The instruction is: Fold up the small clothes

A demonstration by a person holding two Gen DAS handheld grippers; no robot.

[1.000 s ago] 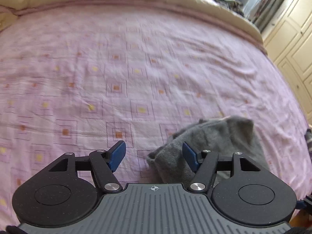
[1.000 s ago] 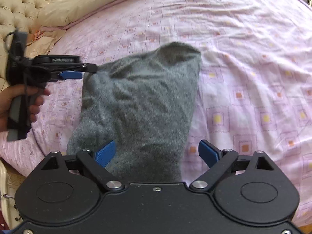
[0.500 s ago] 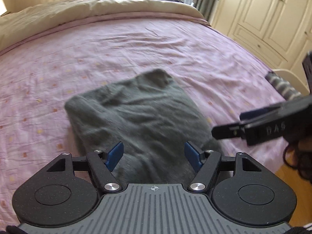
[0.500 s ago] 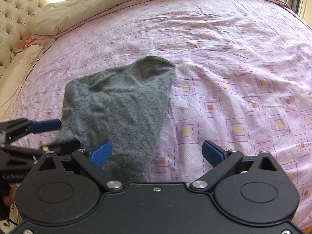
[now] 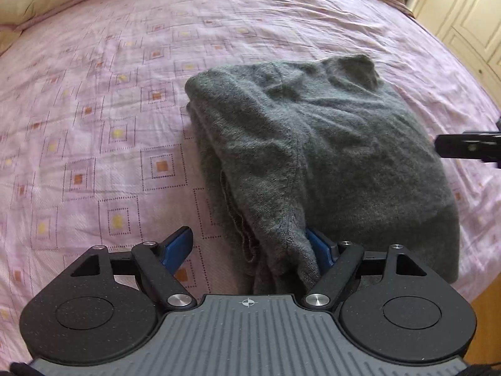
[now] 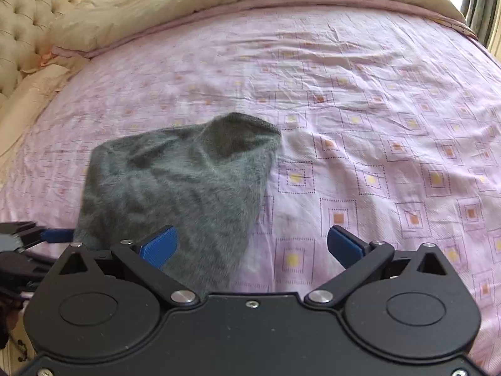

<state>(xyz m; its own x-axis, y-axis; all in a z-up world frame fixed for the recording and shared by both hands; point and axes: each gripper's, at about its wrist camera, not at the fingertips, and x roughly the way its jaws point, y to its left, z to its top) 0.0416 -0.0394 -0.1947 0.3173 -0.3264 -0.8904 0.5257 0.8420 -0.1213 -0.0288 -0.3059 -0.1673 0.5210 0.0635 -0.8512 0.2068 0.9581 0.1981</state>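
1. Grey knit garment: lies loosely folded on the pink patterned bedsheet, near the bed's edge.
2. Handling, judged: soft, light, limp; sags and bunches, so take hold at a hem or corner.
3. Left gripper: jaws apart, near corner of knit between them.
4. Right gripper: jaws apart, holding nothing.

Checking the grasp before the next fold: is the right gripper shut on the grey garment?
No. The right gripper stands wide open above the bedsheet, with only its left pad over the grey garment.
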